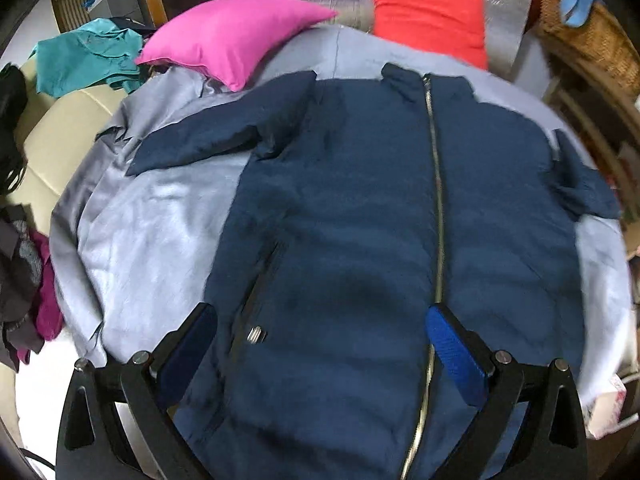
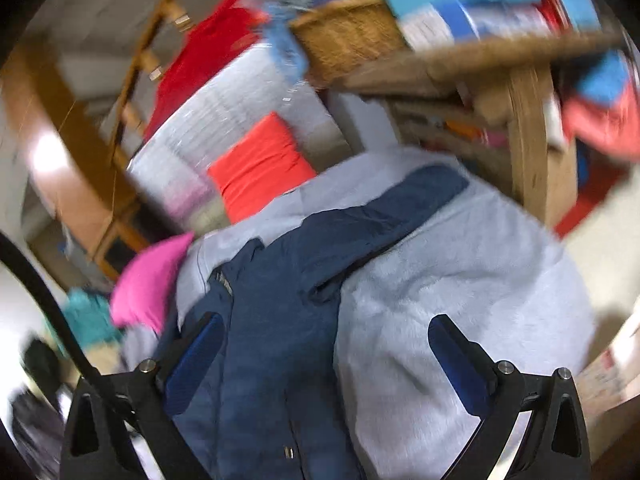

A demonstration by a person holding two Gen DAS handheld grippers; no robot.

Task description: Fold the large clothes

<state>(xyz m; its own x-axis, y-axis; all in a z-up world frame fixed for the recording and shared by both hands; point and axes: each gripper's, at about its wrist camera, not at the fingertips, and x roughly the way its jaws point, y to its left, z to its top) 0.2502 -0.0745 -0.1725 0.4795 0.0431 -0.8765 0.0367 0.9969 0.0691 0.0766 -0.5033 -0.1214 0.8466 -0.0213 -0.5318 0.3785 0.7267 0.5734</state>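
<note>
- The navy jacket (image 1: 380, 208) lies spread front-up on the grey bedsheet (image 1: 152, 216), zipped shut, collar at the far end from the left gripper (image 1: 320, 332).
- The left gripper's jaws stand wide apart above the jacket's lower front, holding nothing; the zipper (image 1: 438, 208) runs out ahead from just inside the right-hand blue pad (image 1: 452, 352), and a small metal pocket pull (image 1: 256, 335) sits just inside the left-hand one.
- One sleeve (image 1: 224, 128) stretches out ahead and to the left of these jaws.
- Beyond the collar, a pink pillow (image 1: 232, 36) and a red pillow (image 1: 430, 18) rest at the head of the bed.
- The right gripper (image 2: 326, 340) also has its jaws spread wide with nothing between the pads; this view is blurred.
- The jacket's edge lies between and under its left-hand finger, bare sheet under the right-hand one; the other sleeve (image 2: 392, 208) reaches away ahead of them.
</note>
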